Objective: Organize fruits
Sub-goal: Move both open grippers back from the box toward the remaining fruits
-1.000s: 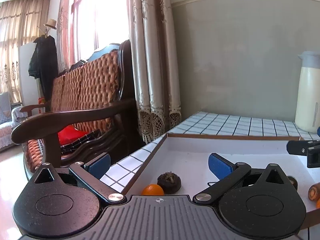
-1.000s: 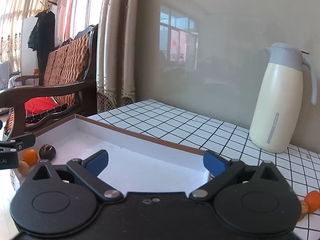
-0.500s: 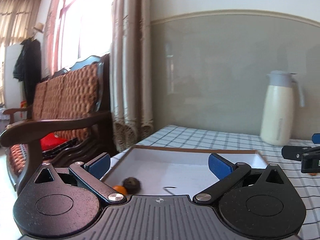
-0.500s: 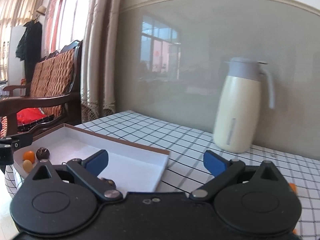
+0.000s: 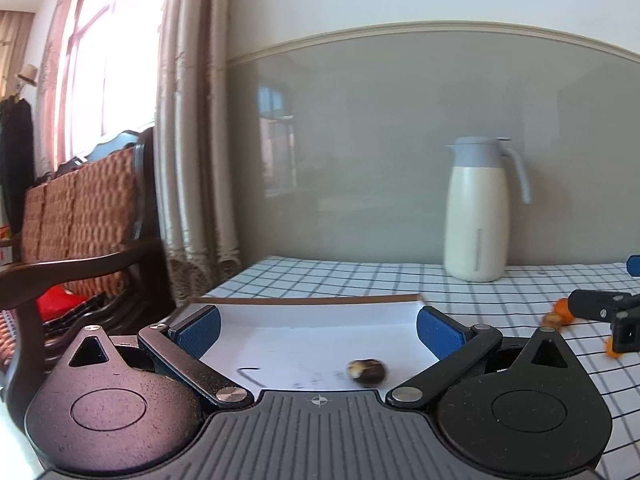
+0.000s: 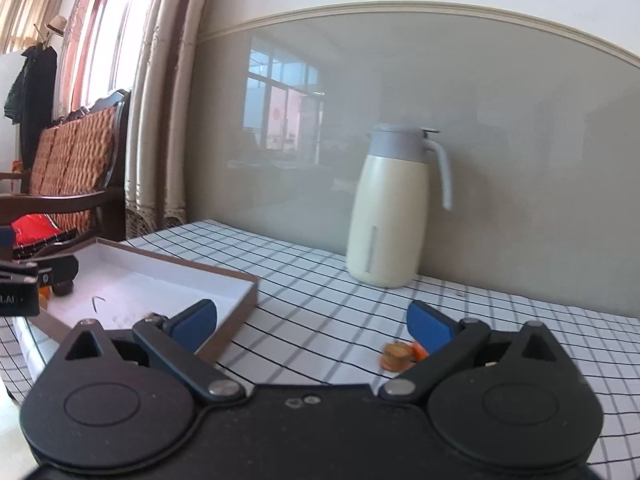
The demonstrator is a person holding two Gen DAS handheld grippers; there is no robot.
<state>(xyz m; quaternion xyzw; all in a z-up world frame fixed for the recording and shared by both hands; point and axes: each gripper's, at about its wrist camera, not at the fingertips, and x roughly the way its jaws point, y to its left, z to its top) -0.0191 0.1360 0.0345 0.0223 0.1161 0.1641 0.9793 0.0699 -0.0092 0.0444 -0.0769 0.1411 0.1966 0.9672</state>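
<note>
On the far left I see a wooden sofa with a brown woven back, and a long curtain hangs next to it. My left tongs are spread wide apart and hold nothing. They hang over a flat white tray with a brown rim that sits on the checked counter. Inside the tray, between the blue pads, lies a small dark brown fruit with a pale spot. In the right view I also see a dark round fruit and a bit of an orange fruit at the far left end of the tray, partly hidden behind my left tongs. A cream jug with a grey lid stands near the wall, well apart from the tray. My right tongs are wide open too, with nothing in them. Some small orange fruit pieces lie on the counter just beside the right blue pad, outside the tray.
</note>
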